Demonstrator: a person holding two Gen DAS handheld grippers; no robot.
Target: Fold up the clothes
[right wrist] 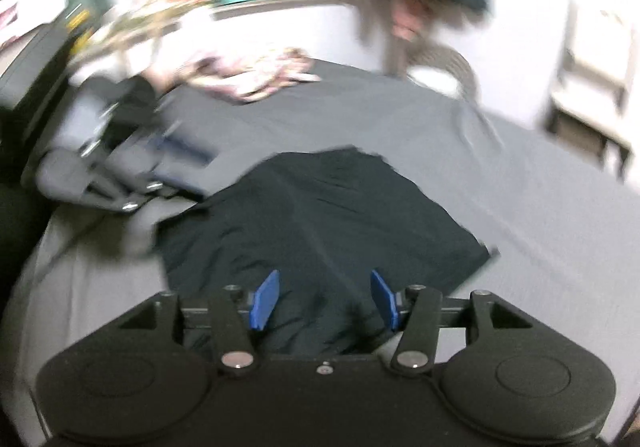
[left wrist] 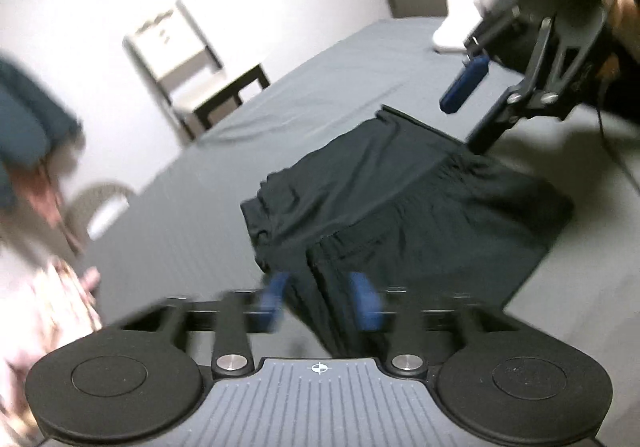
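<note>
Lying on a grey sheet (left wrist: 224,175) that covers what looks like a bed, though the blur leaves that unsure, a black garment (left wrist: 400,203) sits folded in rough layers, with a gathered band showing along its far right edge in the left wrist view. The left claw (left wrist: 320,299) hangs just above the garment's near edge with its blue pads (left wrist: 366,299) set apart and nothing between them; the pads are smeared by motion, so whether they brush the cloth cannot be told. The right claw (right wrist: 325,299) also stands wide, its blue pads (right wrist: 264,301) sharp and apart over the near part of the same garment (right wrist: 320,215), and its lower edge hides the cloth closest to it. In the left wrist view the right claw (left wrist: 468,111) comes in from the upper right, one blue pad clear and the other finger dark against the cloth, so its gap is hard to read there. In the right wrist view the left claw (right wrist: 176,163) is only a grey and blue blur at the left of the garment. Beyond the sheet, a patterned pale cloth (right wrist: 260,75) lies near the far edge, a blurred person's arm (right wrist: 404,19) in a dark sleeve shows above it, and a chair (left wrist: 192,63) stands by the wall. A white object (left wrist: 456,23) on the far corner is partly cut off by the right claw's frame.
</note>
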